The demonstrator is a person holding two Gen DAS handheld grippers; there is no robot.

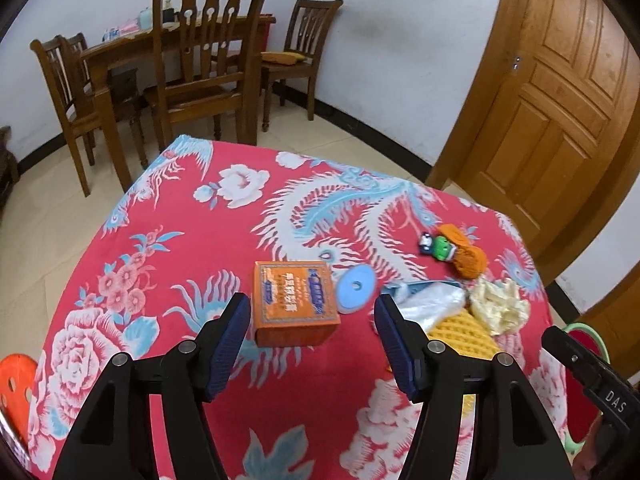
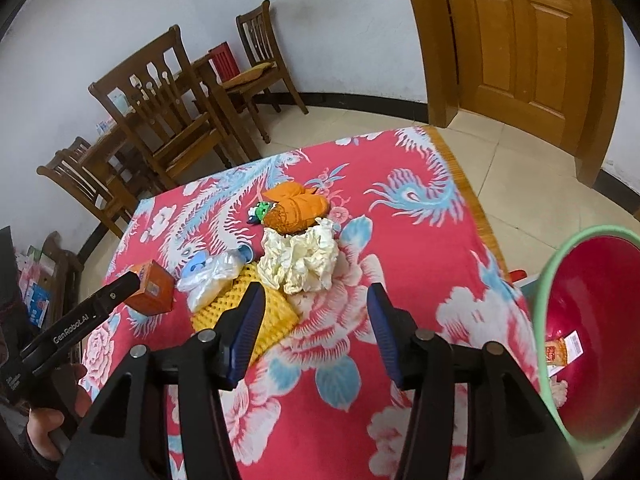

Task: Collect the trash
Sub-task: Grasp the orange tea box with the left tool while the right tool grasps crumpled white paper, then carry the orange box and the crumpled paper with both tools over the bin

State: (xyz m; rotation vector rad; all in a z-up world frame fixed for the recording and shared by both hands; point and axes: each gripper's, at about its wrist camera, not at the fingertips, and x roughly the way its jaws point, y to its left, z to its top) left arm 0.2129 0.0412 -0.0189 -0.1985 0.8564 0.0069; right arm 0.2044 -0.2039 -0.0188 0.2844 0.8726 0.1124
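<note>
My left gripper (image 1: 312,299) is open above the red floral tablecloth (image 1: 180,264), and an orange cardboard box (image 1: 294,304) lies just beyond its fingertips, untouched. Right of the box are a blue round lid (image 1: 356,288), a clear plastic bag (image 1: 432,300), a yellow mesh sheet (image 1: 460,332) and crumpled cream paper (image 1: 500,304). My right gripper (image 2: 315,289) is open and empty, with its tips just short of the crumpled paper (image 2: 300,260); its left finger is over the yellow mesh (image 2: 256,308). An orange cloth (image 2: 298,206) and a green toy (image 2: 262,210) lie farther back.
A red basin with a green rim (image 2: 548,280) stands off the table's right edge with a printed packet (image 2: 560,352) inside. Wooden chairs (image 1: 208,64) and a dining table (image 1: 120,52) stand behind, a wooden door (image 1: 560,100) at the right. An orange stool (image 1: 16,380) is at lower left.
</note>
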